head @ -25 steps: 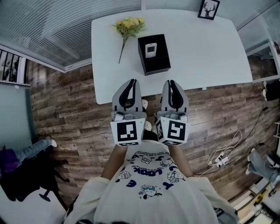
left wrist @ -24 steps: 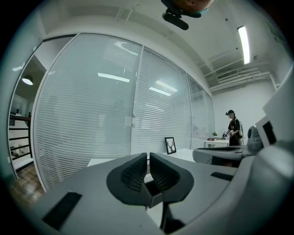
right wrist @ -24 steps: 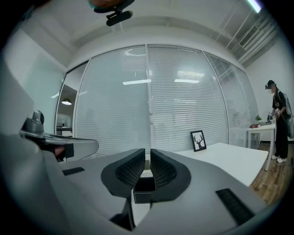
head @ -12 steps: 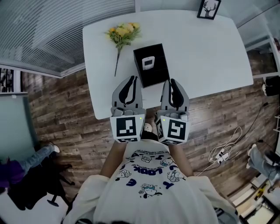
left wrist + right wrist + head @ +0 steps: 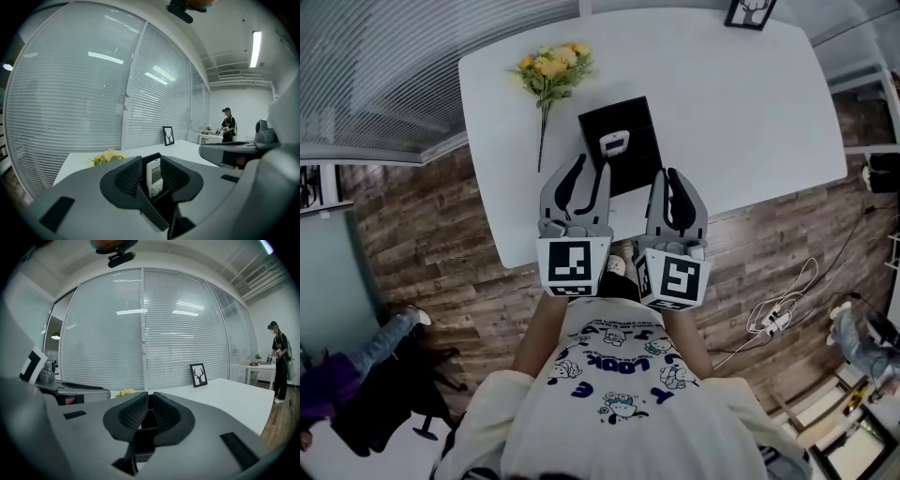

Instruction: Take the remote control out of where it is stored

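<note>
My left fingers (image 5: 571, 184) are opening with nothing between them. The remote control (image 5: 614, 143) stands in the black box (image 5: 628, 173) on the desk (image 5: 741, 112), upper centre, just beyond them. My right fingers (image 5: 679, 195) are together and empty.

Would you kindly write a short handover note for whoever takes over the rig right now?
Left gripper: jaws opening, nothing between them, pointed at the remote.
Right gripper: shut, empty, beside the left one.
Remote: stands upright in the black box on the white table, untouched.
Done: both grippers are at the near side of the box.
Left to do: close on the remote and lift it out of the box.
</note>
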Demonstrator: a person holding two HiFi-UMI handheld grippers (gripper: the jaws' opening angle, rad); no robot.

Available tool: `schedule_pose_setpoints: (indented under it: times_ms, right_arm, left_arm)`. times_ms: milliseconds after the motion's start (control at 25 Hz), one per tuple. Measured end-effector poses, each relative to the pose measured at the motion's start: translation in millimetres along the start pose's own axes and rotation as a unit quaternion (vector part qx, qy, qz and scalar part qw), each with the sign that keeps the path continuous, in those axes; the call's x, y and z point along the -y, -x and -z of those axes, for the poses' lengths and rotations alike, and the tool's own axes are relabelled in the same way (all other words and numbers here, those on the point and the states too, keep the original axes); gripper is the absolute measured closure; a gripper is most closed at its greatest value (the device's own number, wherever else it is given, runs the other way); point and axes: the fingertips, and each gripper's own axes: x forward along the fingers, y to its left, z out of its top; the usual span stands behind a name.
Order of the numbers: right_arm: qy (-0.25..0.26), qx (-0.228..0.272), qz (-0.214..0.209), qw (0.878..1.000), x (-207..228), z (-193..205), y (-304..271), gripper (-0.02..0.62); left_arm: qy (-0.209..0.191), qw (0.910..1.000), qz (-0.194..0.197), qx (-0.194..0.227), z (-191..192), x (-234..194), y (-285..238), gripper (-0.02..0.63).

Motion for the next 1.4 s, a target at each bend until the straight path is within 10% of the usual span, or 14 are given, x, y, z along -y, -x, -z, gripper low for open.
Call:
schedule_pose_setpoints:
  times_ms: [440, 1400]
  right_arm:
    - [-0.001, -0.034, 0.006, 0.999, 11, 13, -30, 0.541]
    - [0.0, -0.059, 0.01, 0.998, 18, 29, -51, 0.541]
  left_arm:
    - [-0.021, 0.996, 0.066, -0.056, 18, 5, -49, 0.388]
    - [-0.091, 0.9768, 0.101, -0.165, 49, 20, -88, 0.407]
